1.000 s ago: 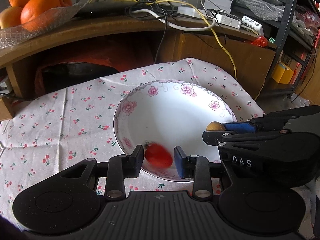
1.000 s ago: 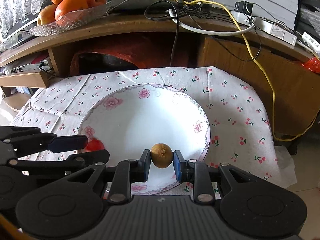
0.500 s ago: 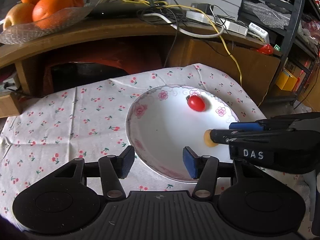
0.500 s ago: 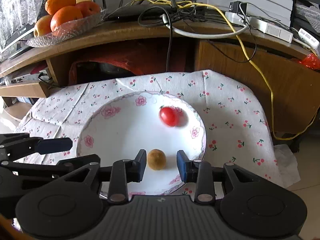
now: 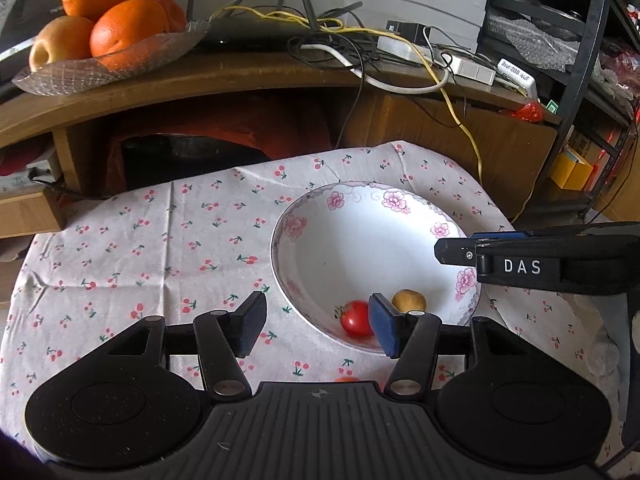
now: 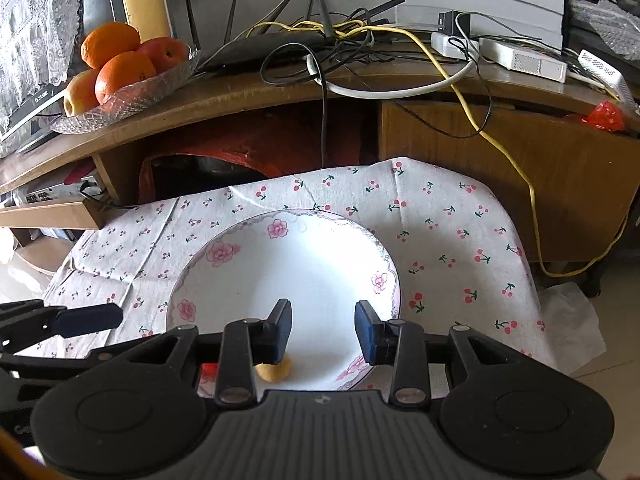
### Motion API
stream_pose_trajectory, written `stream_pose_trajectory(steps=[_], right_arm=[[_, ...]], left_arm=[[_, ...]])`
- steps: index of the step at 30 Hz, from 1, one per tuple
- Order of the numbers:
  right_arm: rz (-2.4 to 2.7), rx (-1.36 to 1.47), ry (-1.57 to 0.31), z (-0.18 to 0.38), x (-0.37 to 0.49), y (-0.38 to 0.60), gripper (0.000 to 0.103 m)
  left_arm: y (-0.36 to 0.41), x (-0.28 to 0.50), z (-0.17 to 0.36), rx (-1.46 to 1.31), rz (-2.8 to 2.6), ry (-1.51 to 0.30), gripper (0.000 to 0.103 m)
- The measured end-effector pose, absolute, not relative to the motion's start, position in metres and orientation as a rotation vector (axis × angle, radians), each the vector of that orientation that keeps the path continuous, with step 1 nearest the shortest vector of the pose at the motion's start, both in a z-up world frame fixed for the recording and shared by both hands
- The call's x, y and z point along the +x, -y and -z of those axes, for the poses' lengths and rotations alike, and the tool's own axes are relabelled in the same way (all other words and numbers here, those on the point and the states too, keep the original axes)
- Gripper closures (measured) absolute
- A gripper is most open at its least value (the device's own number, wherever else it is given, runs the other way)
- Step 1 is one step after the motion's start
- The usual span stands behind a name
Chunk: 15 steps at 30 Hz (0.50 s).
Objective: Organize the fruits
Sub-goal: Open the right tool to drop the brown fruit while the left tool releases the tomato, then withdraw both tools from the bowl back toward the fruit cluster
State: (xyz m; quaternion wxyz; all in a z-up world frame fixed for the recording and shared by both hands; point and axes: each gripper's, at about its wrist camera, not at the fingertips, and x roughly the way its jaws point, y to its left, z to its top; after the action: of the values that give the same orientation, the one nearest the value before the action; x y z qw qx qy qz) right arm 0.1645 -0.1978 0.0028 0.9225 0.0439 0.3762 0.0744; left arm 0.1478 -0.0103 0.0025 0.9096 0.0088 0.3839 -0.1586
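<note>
At the near rim of the white, flower-edged ceramic bowl (image 5: pixel 360 248) lie two small fruits side by side: a glossy red cherry tomato (image 5: pixel 355 317) with a green stem end, and just to its right a dull yellow-brown round fruit (image 5: pixel 408 300). The two sit close together; whether they touch cannot be told.

The left gripper (image 5: pixel 318 326) has its jaws spread wide and holds nothing. Its left finger hangs over the cherry-print cloth (image 5: pixel 160 248) outside the bowl, and its blue-padded right finger stands at the near rim, in front of the gap between tomato and brown fruit, hiding part of each. The right gripper (image 6: pixel 323 330) is also spread and empty, over the bowl's near part; in its own view the brown fruit (image 6: pixel 274 372) peeps out under its left finger and only a red sliver of the tomato (image 6: pixel 209 370) shows. Seen from the left wrist, the right gripper's side, marked DAS, covers the bowl's right edge.

The bowl rests toward the right half of the clothed table. Behind it runs a curved wooden shelf (image 6: pixel 280 96) carrying a cut-glass dish (image 5: pixel 104 68) of oranges and apples at the left end, with tangled black, white and yellow cables (image 6: pixel 360 40) toward the middle and right.
</note>
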Motion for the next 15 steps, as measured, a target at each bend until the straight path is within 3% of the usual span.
stream_pose_trajectory(steps=[15], right_arm=[[-0.209, 0.064, -0.786, -0.008, 0.138, 0.176, 0.068]], left_arm=[[-0.003, 0.122, -0.005, 0.013, 0.325, -0.803, 0.038]])
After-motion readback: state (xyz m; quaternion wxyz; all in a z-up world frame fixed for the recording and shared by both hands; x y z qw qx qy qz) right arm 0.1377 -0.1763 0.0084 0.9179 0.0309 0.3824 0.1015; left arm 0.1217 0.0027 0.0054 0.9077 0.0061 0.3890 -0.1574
